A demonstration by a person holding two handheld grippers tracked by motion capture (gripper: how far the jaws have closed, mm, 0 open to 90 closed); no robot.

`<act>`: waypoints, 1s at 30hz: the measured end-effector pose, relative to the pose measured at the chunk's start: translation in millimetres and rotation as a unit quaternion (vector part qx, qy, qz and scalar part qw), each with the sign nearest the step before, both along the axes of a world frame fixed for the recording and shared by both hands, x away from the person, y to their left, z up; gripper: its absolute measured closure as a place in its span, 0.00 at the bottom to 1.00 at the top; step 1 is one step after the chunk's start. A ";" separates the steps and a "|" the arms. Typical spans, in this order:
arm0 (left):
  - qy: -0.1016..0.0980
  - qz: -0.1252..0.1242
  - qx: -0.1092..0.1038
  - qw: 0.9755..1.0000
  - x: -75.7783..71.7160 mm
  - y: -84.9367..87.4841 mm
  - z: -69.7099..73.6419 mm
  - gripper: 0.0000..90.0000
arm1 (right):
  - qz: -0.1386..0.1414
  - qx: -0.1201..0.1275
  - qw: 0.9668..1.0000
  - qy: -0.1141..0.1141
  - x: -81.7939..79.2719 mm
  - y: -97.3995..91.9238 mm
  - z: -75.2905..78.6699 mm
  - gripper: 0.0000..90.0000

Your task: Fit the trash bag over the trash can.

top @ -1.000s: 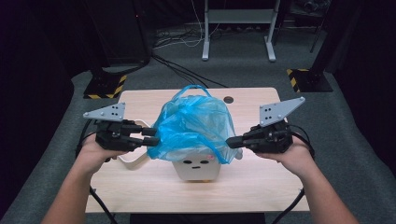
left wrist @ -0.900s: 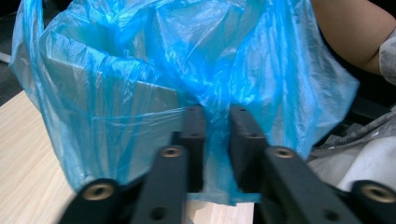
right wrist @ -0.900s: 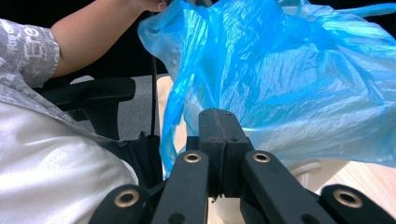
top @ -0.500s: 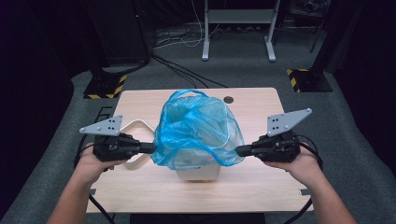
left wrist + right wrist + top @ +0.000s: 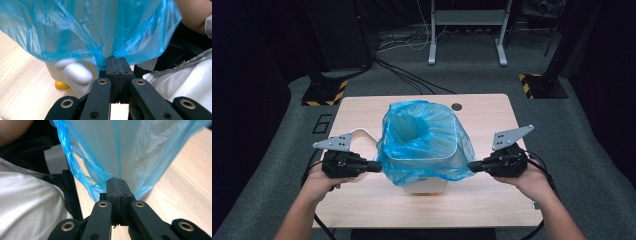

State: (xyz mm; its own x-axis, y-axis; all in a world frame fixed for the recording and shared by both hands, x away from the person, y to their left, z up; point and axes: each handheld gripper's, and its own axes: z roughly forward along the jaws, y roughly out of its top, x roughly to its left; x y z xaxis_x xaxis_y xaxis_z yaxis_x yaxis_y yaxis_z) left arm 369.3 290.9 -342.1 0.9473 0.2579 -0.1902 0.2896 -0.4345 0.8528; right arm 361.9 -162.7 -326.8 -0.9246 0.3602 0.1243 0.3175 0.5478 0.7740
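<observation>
Two grippers pinch the blue bag (image 5: 424, 142) as it is drawn over the white bin (image 5: 424, 186) mid-table (image 5: 362, 107): left gripper (image 5: 376, 166) clamped on its left hem, right gripper (image 5: 473, 167) on its right. Lining step underway; next, likely pull both hems evenly lower.

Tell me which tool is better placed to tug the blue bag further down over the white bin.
Neither clearly: the left tool and right tool are both shut on the blue bag hem, level at opposite sides of the white bin. Pull with both together.
</observation>
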 end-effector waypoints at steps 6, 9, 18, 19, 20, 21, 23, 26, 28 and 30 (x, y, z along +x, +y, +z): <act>0.013 0.002 -0.003 1.000 2.5 0.9 -8.3 0.98 | -0.012 -0.020 1.000 0.013 0.1 -5.5 -15.0 1.00; 0.017 -0.001 -0.006 1.000 2.0 1.6 -8.5 0.96 | -0.017 -0.020 1.000 0.017 -0.7 -7.7 -18.8 1.00; 0.002 0.007 -0.010 1.000 -9.8 13.2 13.1 0.64 | -0.016 0.047 0.999 0.001 -8.4 -20.6 0.1 0.79; 0.001 0.009 -0.012 1.000 -10.7 15.1 14.9 0.62 | -0.017 0.051 0.999 -0.002 -9.4 -21.6 2.8 0.78; -0.006 0.017 -0.011 1.000 -12.2 17.9 18.1 0.61 | -0.018 0.053 0.998 -0.006 -10.0 -22.0 4.5 0.77; -0.008 0.020 -0.011 1.000 -12.6 19.1 19.8 0.60 | -0.020 0.055 0.998 -0.012 -10.9 -21.9 7.4 0.75; -0.015 0.029 -0.014 0.999 -12.9 20.2 24.8 0.58 | -0.022 0.057 0.998 -0.020 -11.3 -20.0 11.2 0.71; -0.023 0.039 -0.017 0.999 -11.1 17.6 30.3 0.53 | -0.024 0.067 0.997 -0.035 -9.4 -13.5 19.1 0.64; -0.027 0.040 -0.023 0.999 -8.2 13.1 33.7 0.51 | -0.021 0.069 0.996 -0.044 -7.0 -8.7 22.7 0.61; -0.030 0.035 -0.022 0.999 -5.9 6.8 35.5 0.50 | -0.018 0.068 0.996 -0.050 -4.3 -1.2 26.5 0.56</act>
